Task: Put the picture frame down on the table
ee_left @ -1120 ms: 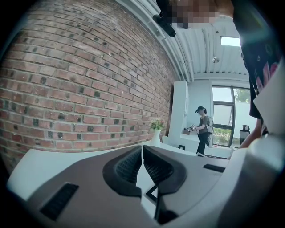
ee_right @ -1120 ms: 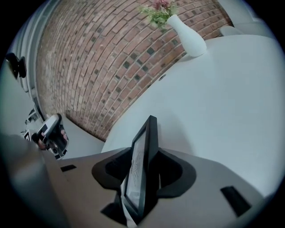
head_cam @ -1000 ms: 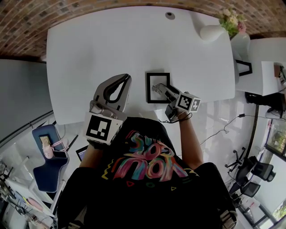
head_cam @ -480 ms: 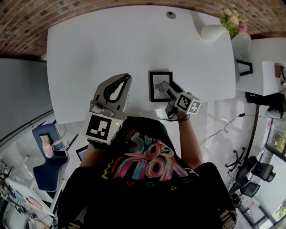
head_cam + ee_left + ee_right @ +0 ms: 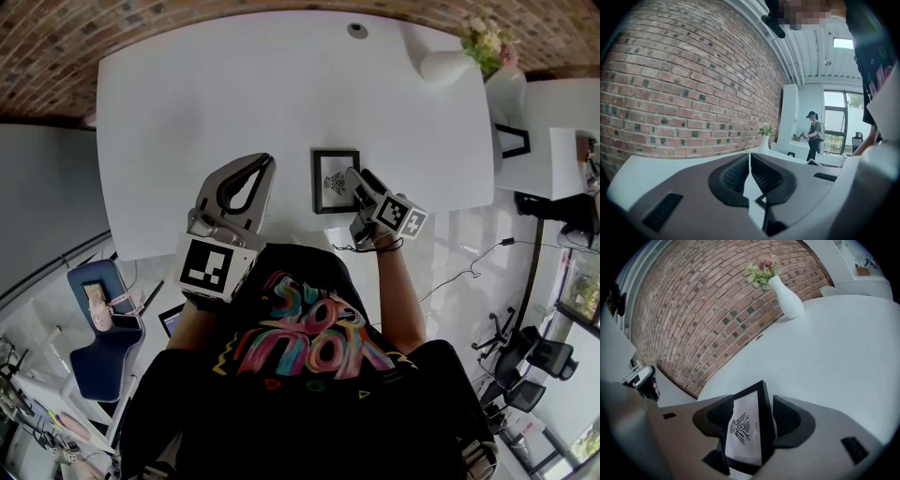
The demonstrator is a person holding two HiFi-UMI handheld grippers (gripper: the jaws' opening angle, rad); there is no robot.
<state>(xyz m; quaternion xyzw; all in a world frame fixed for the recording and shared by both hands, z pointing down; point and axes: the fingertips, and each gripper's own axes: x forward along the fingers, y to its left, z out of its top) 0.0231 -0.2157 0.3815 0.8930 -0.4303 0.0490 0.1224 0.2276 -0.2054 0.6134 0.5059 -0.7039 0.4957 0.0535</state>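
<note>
White bench (image 5: 187, 112) fills the upper part of the head view, with a brick wall (image 5: 56, 56) behind its far edge. A small black picture frame (image 5: 336, 180) lies flat on the bench, close to the edge nearest you, a dark bird-like print on its white sheet facing up.

Your right tongs (image 5: 352, 180) reach in from the right and point down at the frame's near end. In the right gripper view the frame (image 5: 745, 427) sits between the two dark pads of these tongs (image 5: 752, 404). The jaws have just been opening and now stand spread, with a clear gap at the right pad (the left pad is just beside the frame's edge).

Your left tongs (image 5: 258, 173) hover over the bench to the left of the frame, apart from it. Their own view shows the jaws pressed together on nothing (image 5: 750, 161).

A white vase (image 5: 787, 298) of flowers (image 5: 761, 268) stands at the far right corner.
</note>
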